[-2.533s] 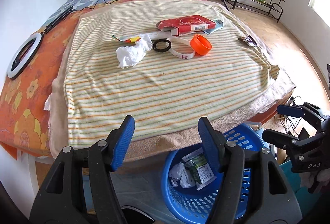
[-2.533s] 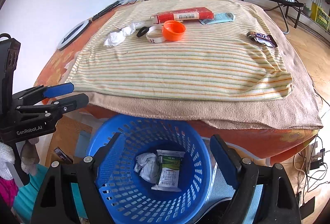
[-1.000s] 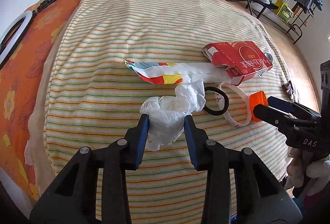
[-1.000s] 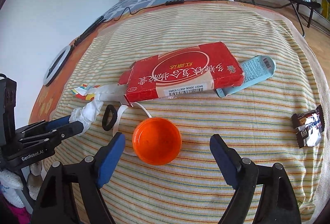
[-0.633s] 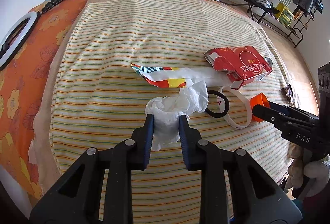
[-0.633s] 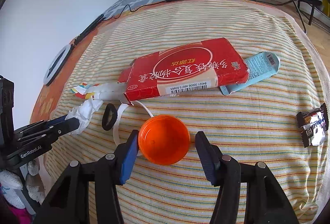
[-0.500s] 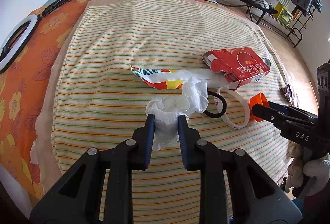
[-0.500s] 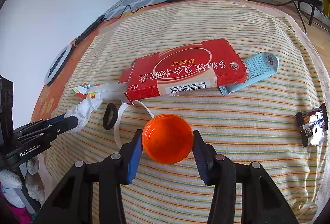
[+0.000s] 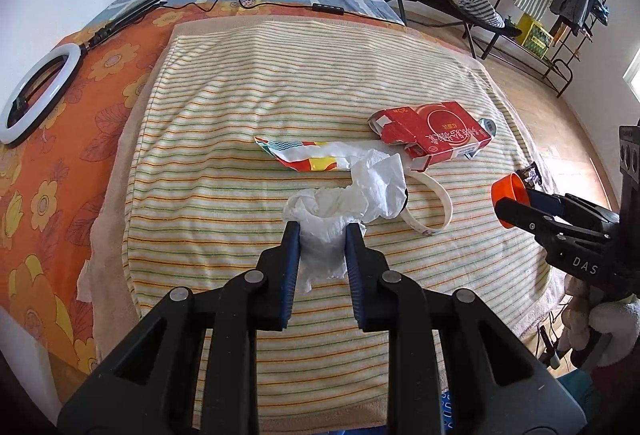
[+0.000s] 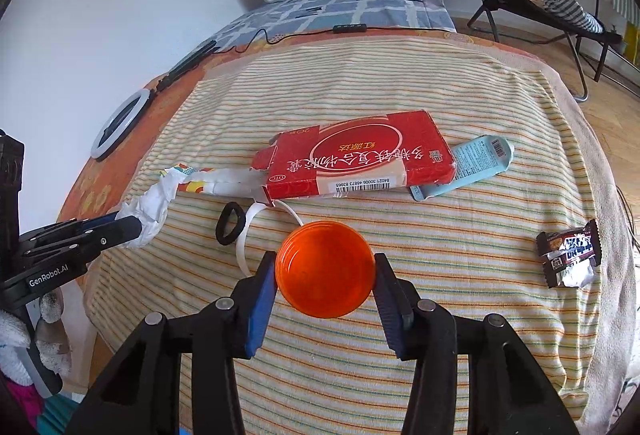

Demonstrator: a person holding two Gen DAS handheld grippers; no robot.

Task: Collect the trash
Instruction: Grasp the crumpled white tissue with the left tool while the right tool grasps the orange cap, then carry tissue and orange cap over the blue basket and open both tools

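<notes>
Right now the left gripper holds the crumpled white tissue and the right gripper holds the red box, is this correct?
Not quite. The left gripper does hold the crumpled white tissue, but the right gripper holds the orange lid, as the right wrist view shows; the red box lies on the blanket.

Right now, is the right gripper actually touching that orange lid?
Touching. The right wrist view shows the right gripper with both blue pads pressed against opposite edges of the orange lid, no gap on either side.
</notes>
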